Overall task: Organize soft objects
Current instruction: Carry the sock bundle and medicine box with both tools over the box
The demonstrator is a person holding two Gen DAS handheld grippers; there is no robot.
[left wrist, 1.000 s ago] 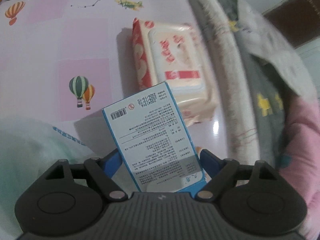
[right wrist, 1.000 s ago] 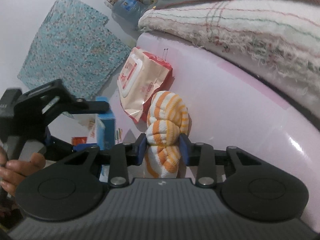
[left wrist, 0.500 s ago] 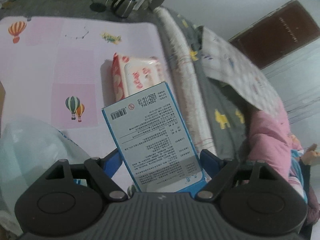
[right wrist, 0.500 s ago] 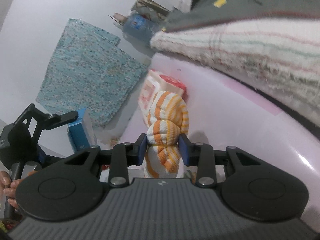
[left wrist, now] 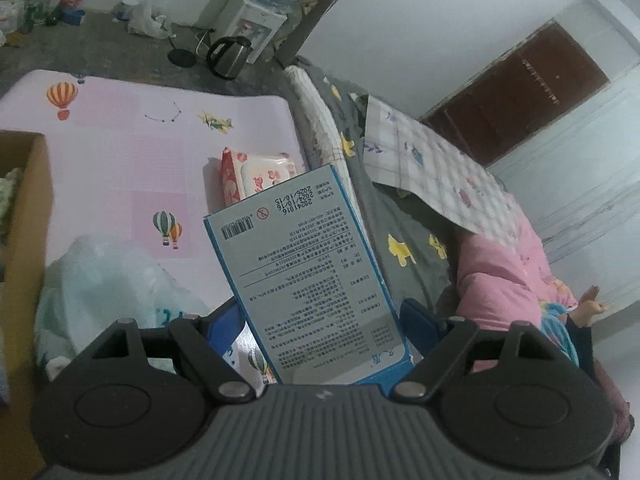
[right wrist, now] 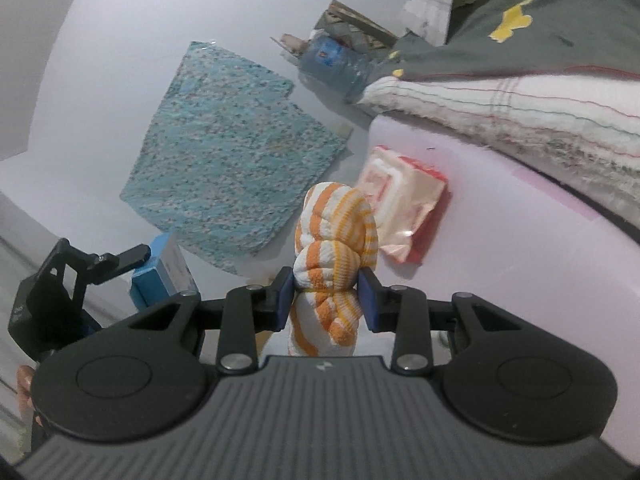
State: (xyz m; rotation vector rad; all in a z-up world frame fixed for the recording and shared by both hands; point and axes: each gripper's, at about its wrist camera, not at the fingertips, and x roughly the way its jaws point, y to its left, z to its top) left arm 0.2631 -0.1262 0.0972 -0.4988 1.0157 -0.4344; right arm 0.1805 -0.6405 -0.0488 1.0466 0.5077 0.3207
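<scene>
The blue-and-white carton [left wrist: 316, 280] is sitting between the blue pads of the left gripper [left wrist: 324, 320], its printed back panel facing the camera and its top leaning away to the left. The jaws are standing wide, and each pad is pressing on a long edge of the carton, so the grip is closed on a broad thing. The carton is hanging above the pink balloon-print mat [left wrist: 132, 160] without touching it.

The orange-and-white striped cloth roll [right wrist: 334, 264] is being pinched at its waist by the right gripper [right wrist: 326, 300], whose jaws are drawn in narrow against the soft bundle. The roll is standing upright between the pads, bulging above and below them, and is likewise clear of the mat [right wrist: 500, 280].

In the right wrist view the left gripper [right wrist: 132, 264] is appearing at the lower left with the blue carton [right wrist: 160, 272] in its fingers, and part of a hand [right wrist: 24, 380] is showing below it.

A red-and-cream wet-wipe pack [left wrist: 256, 176] is lying flat on the mat just beyond the carton; in the right view the same pack [right wrist: 404, 212] is resting behind the cloth roll. A pale translucent plastic bag [left wrist: 104, 280] is lying on the near left part of the mat, and a cardboard box [left wrist: 28, 240] is standing at the left edge. A fringed cream blanket [right wrist: 520, 120] and a grey quilt with yellow shapes [left wrist: 400, 240] are lying along the far side of the mat. An electric kettle [left wrist: 228, 56] is sitting on the floor beyond.
</scene>
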